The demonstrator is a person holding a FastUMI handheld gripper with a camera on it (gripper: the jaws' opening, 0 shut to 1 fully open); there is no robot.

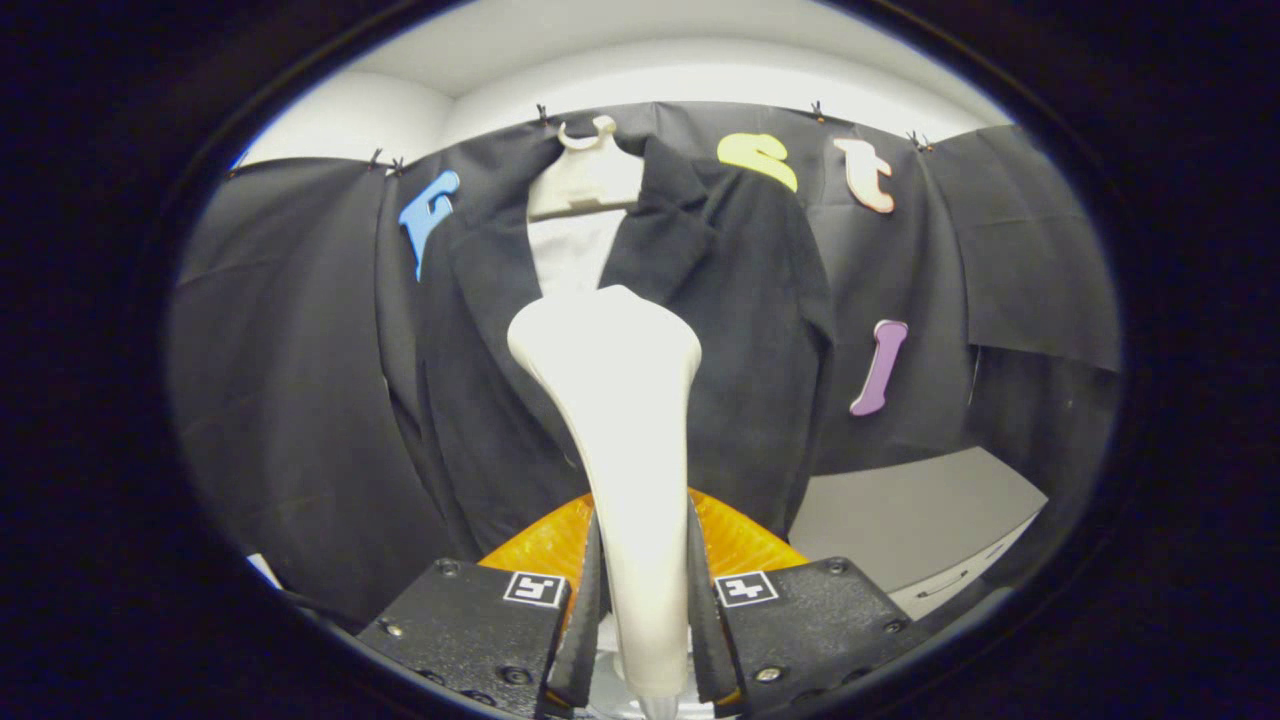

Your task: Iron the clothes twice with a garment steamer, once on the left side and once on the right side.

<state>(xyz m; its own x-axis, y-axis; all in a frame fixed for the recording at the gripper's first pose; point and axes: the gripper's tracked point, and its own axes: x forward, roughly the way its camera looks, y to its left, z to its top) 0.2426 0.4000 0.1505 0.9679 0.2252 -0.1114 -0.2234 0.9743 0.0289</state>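
A white garment steamer [620,400] stands upright between the fingers of my gripper [645,590], which is shut on its handle. Its wide head rises in front of a black jacket [740,330] that hangs on a white hanger [588,175] against the booth wall. The steamer head sits at about the jacket's middle, over the open front where a white lining [570,255] shows. I cannot tell whether the head touches the cloth.
A grey tabletop or counter [920,510] lies low to the right of the jacket. Black cloth [280,360] covers the wall on both sides. An orange part [740,545] of the gripper body shows just behind the fingers.
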